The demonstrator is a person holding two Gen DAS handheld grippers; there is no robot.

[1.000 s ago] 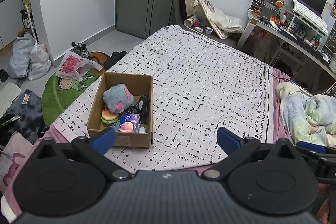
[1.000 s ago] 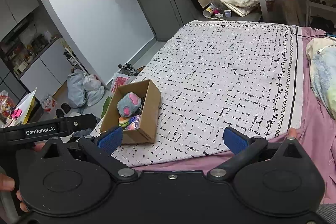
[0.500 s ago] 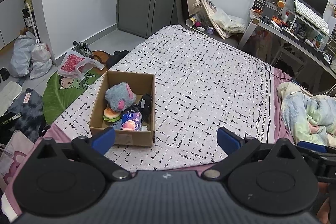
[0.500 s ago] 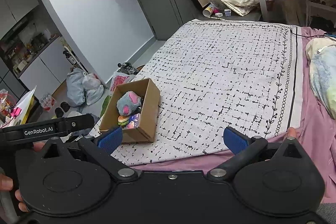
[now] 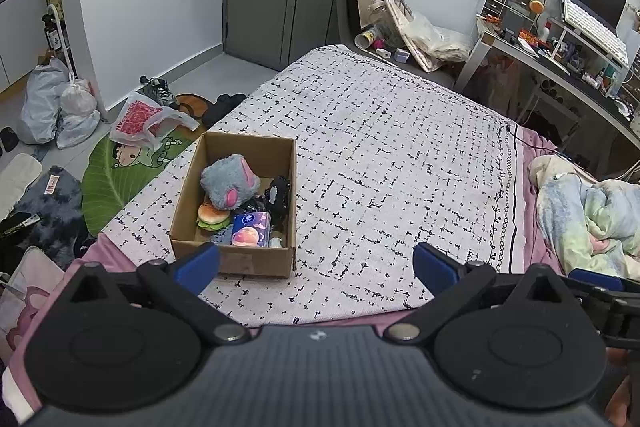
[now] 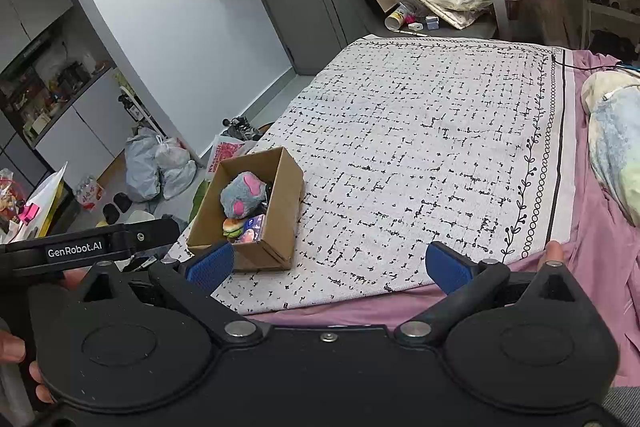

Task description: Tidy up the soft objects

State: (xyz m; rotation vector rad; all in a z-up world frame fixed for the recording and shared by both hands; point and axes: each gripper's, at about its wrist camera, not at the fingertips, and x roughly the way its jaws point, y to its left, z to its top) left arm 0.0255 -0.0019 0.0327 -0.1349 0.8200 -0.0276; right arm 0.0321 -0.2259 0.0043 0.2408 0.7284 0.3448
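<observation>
Left gripper (image 5: 316, 265): jaws wide, empty.
Right gripper (image 6: 329, 265): jaws wide, empty.
Cardboard box (image 5: 240, 259): on bed (image 5: 400, 155), holding grey plush (image 5: 230, 181).

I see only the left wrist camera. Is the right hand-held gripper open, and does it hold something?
Observer: The right hand-held gripper is open, its blue pads wide apart with nothing between them.
Operator: Where is my left hand-held gripper relative to the brown cardboard box?
Observer: In the right wrist view only the black body of your left hand-held gripper shows. It is marked GenRobot.AI and appears low and to the left of the brown cardboard box, not over it.
</observation>
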